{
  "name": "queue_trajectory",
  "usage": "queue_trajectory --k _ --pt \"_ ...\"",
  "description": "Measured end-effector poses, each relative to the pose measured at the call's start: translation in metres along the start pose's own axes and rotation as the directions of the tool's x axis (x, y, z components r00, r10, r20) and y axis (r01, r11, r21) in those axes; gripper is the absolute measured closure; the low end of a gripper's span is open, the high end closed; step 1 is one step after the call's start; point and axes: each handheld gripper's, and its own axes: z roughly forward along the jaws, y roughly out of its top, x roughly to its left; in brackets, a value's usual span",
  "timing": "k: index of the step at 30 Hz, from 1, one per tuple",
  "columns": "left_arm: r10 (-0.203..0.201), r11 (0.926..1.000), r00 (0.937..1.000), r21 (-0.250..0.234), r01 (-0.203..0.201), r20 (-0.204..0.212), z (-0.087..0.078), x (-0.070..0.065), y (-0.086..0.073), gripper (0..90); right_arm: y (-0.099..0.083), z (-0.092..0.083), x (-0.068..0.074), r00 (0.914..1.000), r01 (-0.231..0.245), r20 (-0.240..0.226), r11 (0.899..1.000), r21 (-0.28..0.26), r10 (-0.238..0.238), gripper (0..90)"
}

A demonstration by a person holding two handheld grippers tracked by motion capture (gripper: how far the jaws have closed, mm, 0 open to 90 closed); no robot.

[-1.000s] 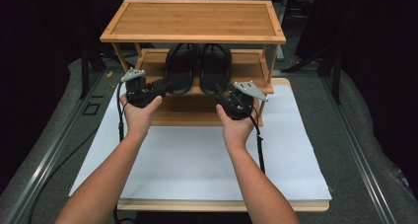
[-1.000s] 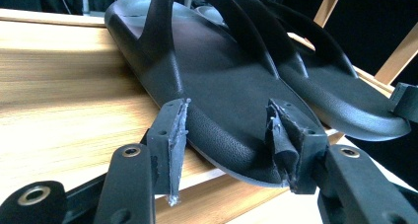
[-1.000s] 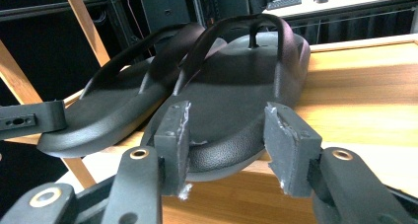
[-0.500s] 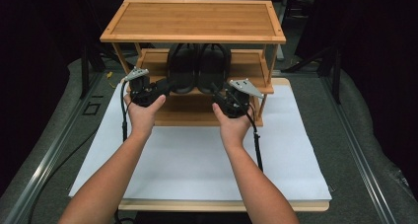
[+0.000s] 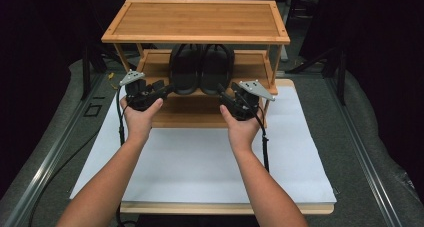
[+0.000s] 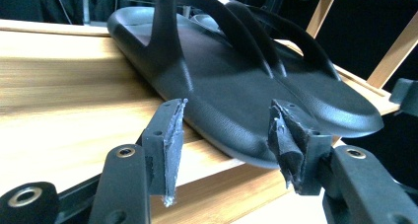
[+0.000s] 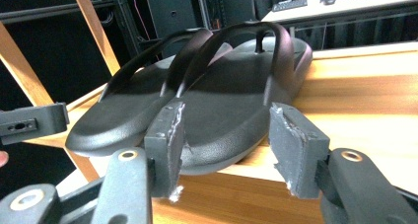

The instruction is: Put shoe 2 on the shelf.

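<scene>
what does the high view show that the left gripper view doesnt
High view alone: the rack's top shelf, white sheet, and both hands, left hand and right hand. Left gripper view alone: worn pads of the left gripper, jaws open, having just widened, beside a heel. Shared: black slippers side by side on the middle shelf.

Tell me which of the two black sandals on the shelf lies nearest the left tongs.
The left sandal: its heel overhangs the shelf edge right before the left tongs; the right sandal lies beyond, before the right tongs.
</scene>
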Motion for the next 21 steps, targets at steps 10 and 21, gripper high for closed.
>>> queue_trajectory --k 10,21 --pt "0.000 1.0000 0.9998 0.005 0.000 -0.021 -0.013 0.010 -0.006 47.3 -0.005 -0.010 -0.003 0.9963 0.079 0.034 0.997 0.015 -0.079 47.7" --pt "0.008 0.9999 0.9997 -0.012 -0.009 -0.021 -0.028 0.015 -0.010 47.3 -0.005 -0.019 -0.009 0.9940 0.104 0.033 0.994 0.030 -0.105 47.7"
